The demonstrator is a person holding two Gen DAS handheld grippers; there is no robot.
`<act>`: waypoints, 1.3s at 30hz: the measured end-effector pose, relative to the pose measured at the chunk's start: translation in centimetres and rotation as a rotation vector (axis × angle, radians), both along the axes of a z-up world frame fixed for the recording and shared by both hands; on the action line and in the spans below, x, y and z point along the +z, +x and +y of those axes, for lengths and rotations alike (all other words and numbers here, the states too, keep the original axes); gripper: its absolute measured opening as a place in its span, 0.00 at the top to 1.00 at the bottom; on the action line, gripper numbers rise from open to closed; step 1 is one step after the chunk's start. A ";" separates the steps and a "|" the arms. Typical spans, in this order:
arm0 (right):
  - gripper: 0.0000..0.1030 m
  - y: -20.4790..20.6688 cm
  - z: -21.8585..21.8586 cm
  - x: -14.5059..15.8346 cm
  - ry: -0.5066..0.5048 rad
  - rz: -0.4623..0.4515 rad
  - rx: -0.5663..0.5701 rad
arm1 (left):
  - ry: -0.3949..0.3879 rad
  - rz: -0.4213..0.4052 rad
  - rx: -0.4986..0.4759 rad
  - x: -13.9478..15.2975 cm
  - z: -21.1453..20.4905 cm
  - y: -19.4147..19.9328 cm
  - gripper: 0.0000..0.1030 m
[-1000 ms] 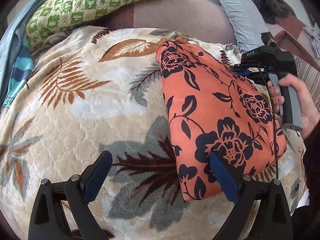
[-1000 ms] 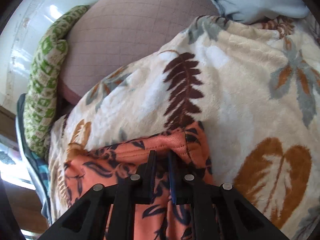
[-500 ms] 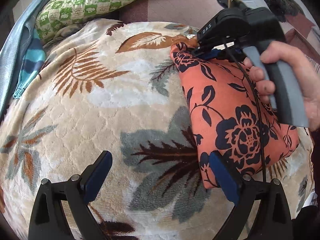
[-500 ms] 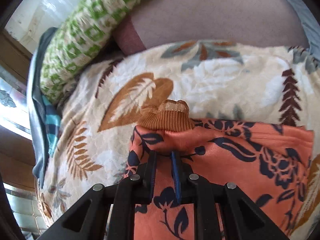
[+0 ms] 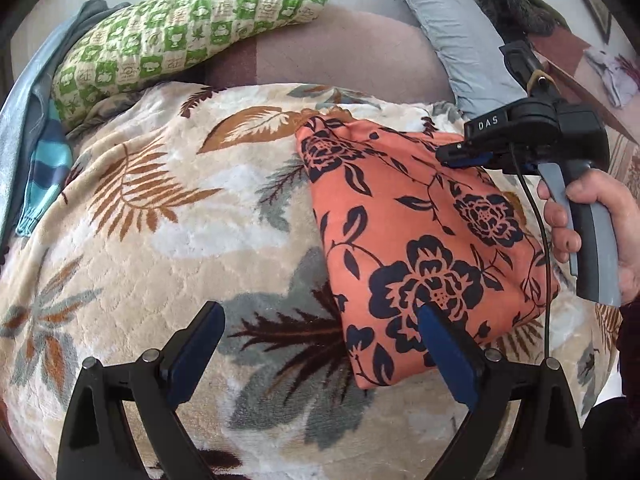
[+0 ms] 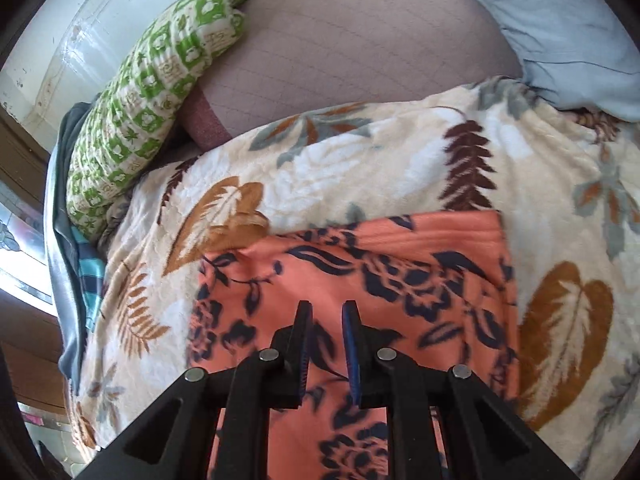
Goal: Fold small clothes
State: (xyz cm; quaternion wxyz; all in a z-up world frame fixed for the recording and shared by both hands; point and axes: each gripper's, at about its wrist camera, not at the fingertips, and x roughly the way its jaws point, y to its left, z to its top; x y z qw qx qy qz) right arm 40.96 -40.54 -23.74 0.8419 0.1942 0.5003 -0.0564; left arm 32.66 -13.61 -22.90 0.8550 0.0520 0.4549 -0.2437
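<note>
An orange garment with dark navy flowers (image 5: 416,240) lies folded on the leaf-patterned blanket (image 5: 160,240); it also shows in the right wrist view (image 6: 380,264). My left gripper (image 5: 320,336) is wide open and empty, low over the blanket, with its right finger over the garment's near edge. My right gripper (image 6: 326,332) hovers above the garment with its jaws slightly apart and nothing between them. In the left wrist view it (image 5: 460,156) sits over the garment's far right part, held by a hand.
A green checked pillow (image 5: 180,32) lies at the back left, with blue and striped clothes (image 5: 40,152) beside it. A mauve cushion (image 6: 360,48) and a light blue pillow (image 5: 460,40) lie behind the blanket.
My right gripper carried the garment's edge to the far side, let go and drew back, jaws now slightly apart. The brown cuff seen earlier is tucked out of sight. My left gripper stayed open.
</note>
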 end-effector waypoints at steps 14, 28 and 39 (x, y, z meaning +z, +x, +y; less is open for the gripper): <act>0.82 -11.5 -2.6 2.6 0.111 -0.194 -0.044 | 0.082 -0.078 -0.009 0.2 -1.6 -0.9 0.04; 0.82 -13.6 -5.4 0.8 0.234 -0.210 -0.126 | 0.091 -0.199 0.061 2.3 -1.3 -1.3 0.04; 0.30 -13.6 -6.5 1.0 0.309 -0.278 -0.149 | 0.088 -0.182 0.095 1.9 -0.8 -0.4 0.04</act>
